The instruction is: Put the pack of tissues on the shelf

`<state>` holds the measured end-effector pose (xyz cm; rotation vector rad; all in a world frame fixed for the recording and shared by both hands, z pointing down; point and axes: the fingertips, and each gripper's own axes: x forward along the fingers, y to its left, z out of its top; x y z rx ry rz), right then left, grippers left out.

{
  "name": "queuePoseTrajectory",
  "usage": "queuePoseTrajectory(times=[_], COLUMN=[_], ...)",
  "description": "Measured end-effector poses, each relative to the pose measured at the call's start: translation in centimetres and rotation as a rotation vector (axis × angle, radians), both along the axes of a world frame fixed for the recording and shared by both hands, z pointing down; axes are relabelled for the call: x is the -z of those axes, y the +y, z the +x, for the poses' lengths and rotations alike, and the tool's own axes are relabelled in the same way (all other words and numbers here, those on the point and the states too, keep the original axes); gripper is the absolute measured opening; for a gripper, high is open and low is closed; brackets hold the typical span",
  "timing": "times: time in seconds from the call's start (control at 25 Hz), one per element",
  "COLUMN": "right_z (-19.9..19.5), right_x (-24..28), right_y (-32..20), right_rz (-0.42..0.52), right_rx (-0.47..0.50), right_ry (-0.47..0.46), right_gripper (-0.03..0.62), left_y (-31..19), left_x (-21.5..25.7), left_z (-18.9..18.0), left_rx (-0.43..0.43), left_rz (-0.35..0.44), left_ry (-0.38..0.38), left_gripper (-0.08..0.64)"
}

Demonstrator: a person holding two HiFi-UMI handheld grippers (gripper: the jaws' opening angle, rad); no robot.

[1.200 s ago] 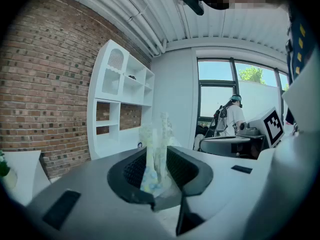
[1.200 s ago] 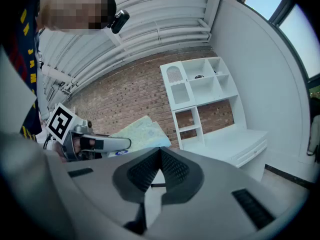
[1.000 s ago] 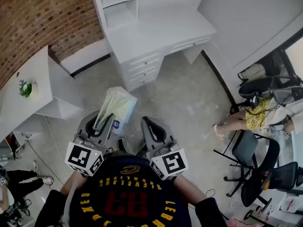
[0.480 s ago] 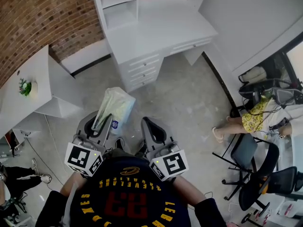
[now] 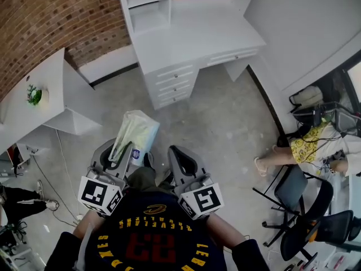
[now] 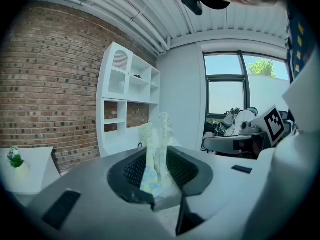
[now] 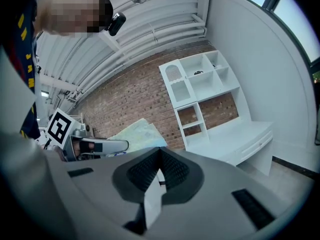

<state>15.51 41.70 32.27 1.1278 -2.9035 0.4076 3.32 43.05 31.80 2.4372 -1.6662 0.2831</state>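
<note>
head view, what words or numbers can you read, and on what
"CLEVELAND": on the person's shirt, upside down in the picture
"23": same shirt, under that word
yellow lettering arcing round the number: cut off, not readable in full
blue round label on the pack of tissues: too small to read

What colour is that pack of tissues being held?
Pale green and white pack of tissues; best seen in the head view.

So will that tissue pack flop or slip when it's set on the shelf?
Probably soft: the tissue pack looks squeezed where the left gripper pinches it. Likely light, since it sticks out from one end grip without drooping. Its plastic wrap may slide.
</note>
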Motion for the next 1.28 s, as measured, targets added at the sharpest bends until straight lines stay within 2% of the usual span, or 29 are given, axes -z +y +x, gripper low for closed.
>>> queuePoseTrajectory(times=[0.52, 0.8, 1.28], right_z=[1.4, 0.4, -3.7], right_x=[-0.7, -0.2, 0.1], right_y=[-2.2, -5.7, -14.4], right_rz=[-0.017, -0.007, 0.004], right_rx=[-0.041, -0.058, -0.107], right_ry=[0.011, 0.02, 0.046], right_gripper=[-0.005, -0.005, -0.005], left_y=[-2.8, -6.5, -15.8], left_x=[-0.7, -0.2, -0.3], left_z=[1.9, 0.9, -3.2], left_rx=[-0.059, -0.073, -0.116], left_rz=[-0.017, -0.007, 0.008], left_ry=[0.015, 0.02, 0.054], left_gripper=[0.095, 0.095, 0.095])
